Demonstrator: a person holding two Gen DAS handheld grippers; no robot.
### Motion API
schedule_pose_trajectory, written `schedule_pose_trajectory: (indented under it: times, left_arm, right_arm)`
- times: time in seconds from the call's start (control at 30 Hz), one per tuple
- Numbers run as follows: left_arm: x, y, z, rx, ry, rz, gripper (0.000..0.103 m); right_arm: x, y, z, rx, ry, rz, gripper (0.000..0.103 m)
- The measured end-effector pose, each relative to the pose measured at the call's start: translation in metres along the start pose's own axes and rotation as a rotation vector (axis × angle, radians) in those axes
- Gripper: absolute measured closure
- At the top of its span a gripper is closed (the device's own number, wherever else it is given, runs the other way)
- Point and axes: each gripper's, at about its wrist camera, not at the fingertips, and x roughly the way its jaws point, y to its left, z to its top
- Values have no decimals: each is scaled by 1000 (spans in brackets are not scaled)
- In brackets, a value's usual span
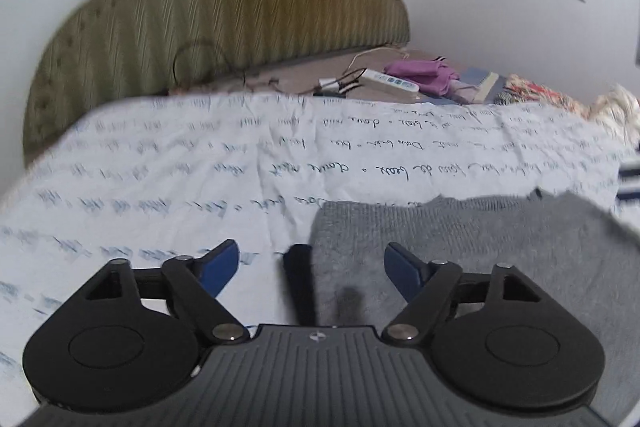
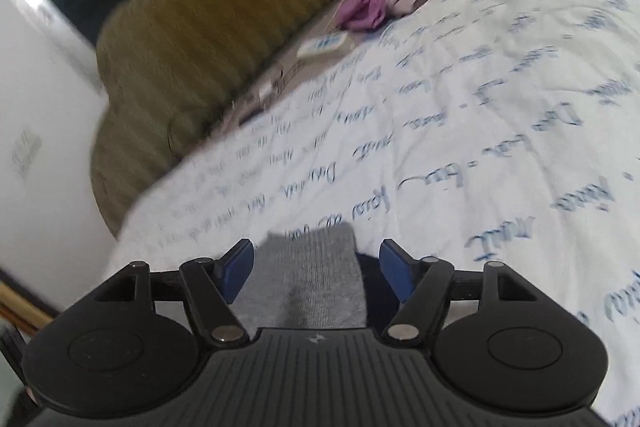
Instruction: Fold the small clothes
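Observation:
A grey knitted garment lies flat on a white bedspread printed with blue handwriting. In the left wrist view my left gripper stands open over the garment's left edge, where a dark navy strip shows; the blue pads touch nothing. In the right wrist view my right gripper is open too, with a narrow end of the grey garment lying between its fingers, untouched by the pads. A dark navy part shows beside the grey cloth.
An olive striped headboard cushion rises behind the bed. Near it lie a white power strip with cables, a purple cloth and a floral fabric. White walls stand left and right.

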Motion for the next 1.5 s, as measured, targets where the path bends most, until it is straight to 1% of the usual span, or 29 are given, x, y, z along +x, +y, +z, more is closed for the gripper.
schedule_pose_trajectory:
  times: [0.1, 0.17, 0.2, 0.23, 0.27, 0.3, 0.33, 0.37, 0.43, 0.5, 0.57, 0.63, 0.67, 0.7, 0.77, 0.8, 0.83, 0.87, 0.9, 0.93, 0.97, 1.0, 1.03, 1.07, 1.13, 1.23, 1.3, 1.4, 1.5]
  left_arm:
    - [30, -8, 15, -45, 45, -15, 22]
    - [51, -9, 23, -77, 77, -24, 23]
    - [63, -10, 26, -87, 102, -21, 25]
    - [75, -12, 28, -89, 126, -20, 31]
    - [84, -14, 29, -79, 150, -24, 43]
    - [93, -16, 30, -61, 178, -31, 56]
    - [102, -19, 29, -44, 222, -38, 84]
    - [109, -19, 29, -36, 253, -35, 86]
    - [111, -20, 31, -22, 245, -42, 95]
    - [107, -20, 35, -10, 220, -33, 96]
    - [96, -19, 42, -4, 157, -18, 96]
    - [86, -15, 49, -25, 94, -15, 96]
    - [86, -13, 50, -33, 81, 8, 96]
    - [91, -11, 49, -39, 105, 20, 96]
    - [107, -12, 37, -30, 174, 44, 95]
    - [113, -15, 29, -14, 200, 56, 95]
    - [113, -17, 25, -3, 193, 65, 92]
    - [110, -18, 24, 3, 177, 82, 82]
    - [106, -17, 25, -5, 167, 93, 80]
    - [100, -15, 28, -22, 152, 95, 69]
    - [90, -11, 29, -37, 131, 106, 61]
    - [76, -7, 31, -50, 105, 125, 61]
    - [60, -2, 30, -65, 77, 128, 57]
    - [42, 3, 27, -91, 49, 121, 52]
    - [-1, 17, 11, -180, 13, 93, 45]
    - [-56, 38, -32, -414, -5, 21, 36]
    - [-81, 47, -64, -557, 7, -7, 36]
    - [-104, 48, -102, -676, 26, -33, 36]
    - [-115, 45, -128, -778, 41, -91, 34]
  right_arm:
    - [33, 13, 0, -92, 64, -78, 33]
    - [53, 15, -2, -123, 99, -114, 33]
    - [61, 16, -1, -133, 109, -125, 33]
    - [67, 17, -1, -144, 114, -126, 33]
    - [69, 19, -2, -161, 115, -118, 39]
    - [72, 21, -2, -180, 119, -98, 52]
    - [74, 23, -3, -198, 132, -76, 86]
    - [78, 25, -3, -213, 154, -72, 87]
    - [77, 29, -5, -247, 143, -74, 87]
    - [71, 29, -6, -254, 116, -73, 89]
    - [62, 31, -2, -252, 67, -64, 91]
    - [52, 28, 2, -223, 4, -56, 91]
    - [53, 23, 3, -209, -15, -83, 91]
    - [59, 15, 3, -188, -1, -107, 91]
    - [75, 7, -5, -166, 56, -128, 91]
    - [74, 7, -9, -166, 34, -128, 91]
    - [73, 6, -9, -146, 27, -128, 89]
    - [72, 5, -8, -120, 28, -121, 86]
    - [71, 3, -6, -98, 36, -115, 84]
    - [67, 3, -4, -83, 45, -117, 79]
    - [61, 4, -2, -74, 51, -129, 69]
    - [50, 6, -1, -71, 46, -143, 64]
    - [36, 8, -2, -74, 27, -150, 53]
    - [18, 10, -6, -75, -1, -137, 40]
    - [-22, 12, -22, -59, -43, -78, 29]
    - [-75, -3, -59, 57, -63, 3, 29]
    - [-101, -18, -92, 157, -71, 33, 28]
    - [-121, -30, -133, 260, -53, 31, 27]
    - [-120, -30, -156, 287, -13, 37, 27]
